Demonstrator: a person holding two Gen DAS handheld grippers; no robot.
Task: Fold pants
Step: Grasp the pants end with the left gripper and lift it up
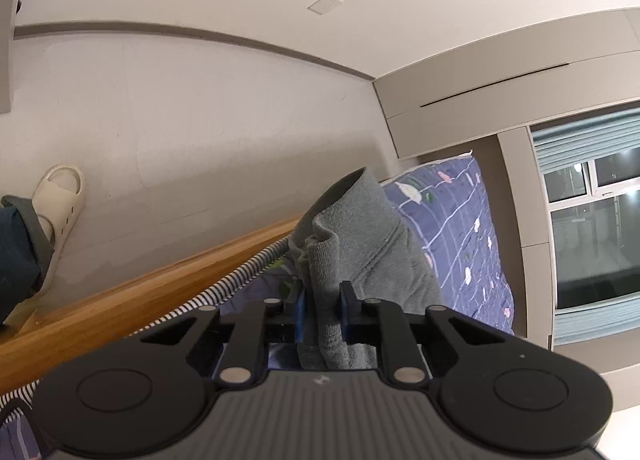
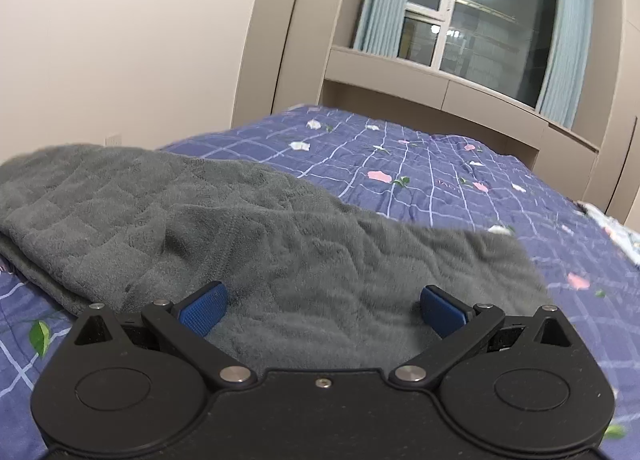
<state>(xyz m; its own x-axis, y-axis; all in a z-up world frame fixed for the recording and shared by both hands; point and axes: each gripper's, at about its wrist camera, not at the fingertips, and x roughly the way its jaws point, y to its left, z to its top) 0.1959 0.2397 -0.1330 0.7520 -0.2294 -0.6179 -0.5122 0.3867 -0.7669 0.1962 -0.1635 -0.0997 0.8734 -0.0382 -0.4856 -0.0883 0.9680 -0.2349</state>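
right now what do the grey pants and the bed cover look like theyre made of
Grey pants: soft fleece or plush knit, matte, with a fuzzy nap and faint embossed lines; the left gripper pinches a thick fold. Bed cover: likely quilted cotton, matte, with stitched grid lines and printed flowers.

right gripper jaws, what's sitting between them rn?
Right wrist view: the right gripper has its jaws spread wide, with only the grey pants lying flat between them on the blue checked bedspread. Nothing is clamped.
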